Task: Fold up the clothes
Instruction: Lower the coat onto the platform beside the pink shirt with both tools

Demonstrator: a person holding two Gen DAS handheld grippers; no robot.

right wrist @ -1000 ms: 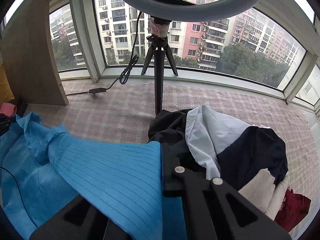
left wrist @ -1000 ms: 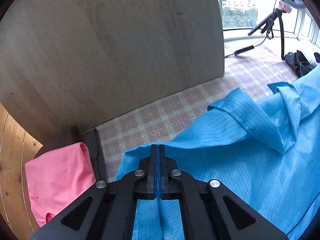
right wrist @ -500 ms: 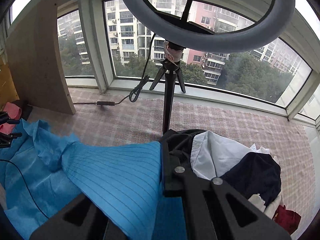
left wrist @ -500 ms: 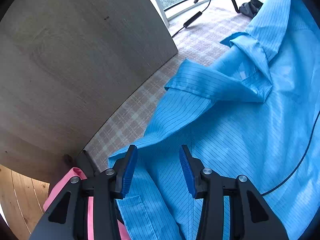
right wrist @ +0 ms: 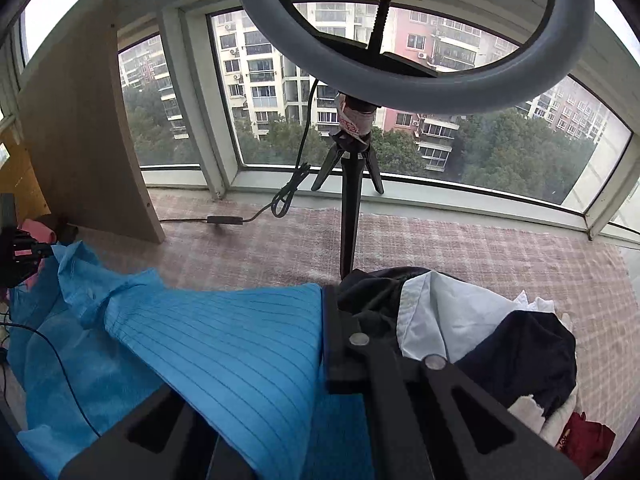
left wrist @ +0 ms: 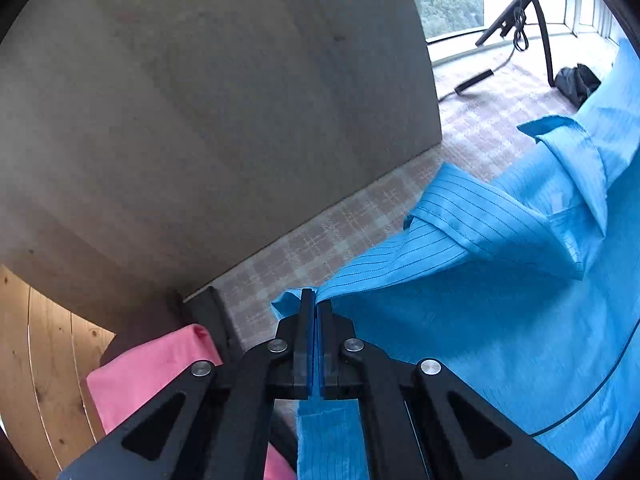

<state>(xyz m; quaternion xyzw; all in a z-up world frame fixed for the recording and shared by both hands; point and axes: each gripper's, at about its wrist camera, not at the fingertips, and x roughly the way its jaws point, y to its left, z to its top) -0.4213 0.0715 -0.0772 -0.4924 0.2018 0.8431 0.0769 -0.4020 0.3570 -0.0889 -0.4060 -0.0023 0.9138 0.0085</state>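
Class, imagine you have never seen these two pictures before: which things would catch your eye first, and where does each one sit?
A bright blue pinstriped shirt fills the lower right of the left wrist view, its edge pinched in the black left gripper. In the right wrist view the same shirt drapes over the right gripper, beside a heap of dark and white clothes. A large grey ring light on a black tripod looms above, before the window.

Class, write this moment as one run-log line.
left gripper: shut on blue shirt edge | right gripper: shirt draped over it, jaws hidden | pink garment: beside | unfolded clothes pile: waiting
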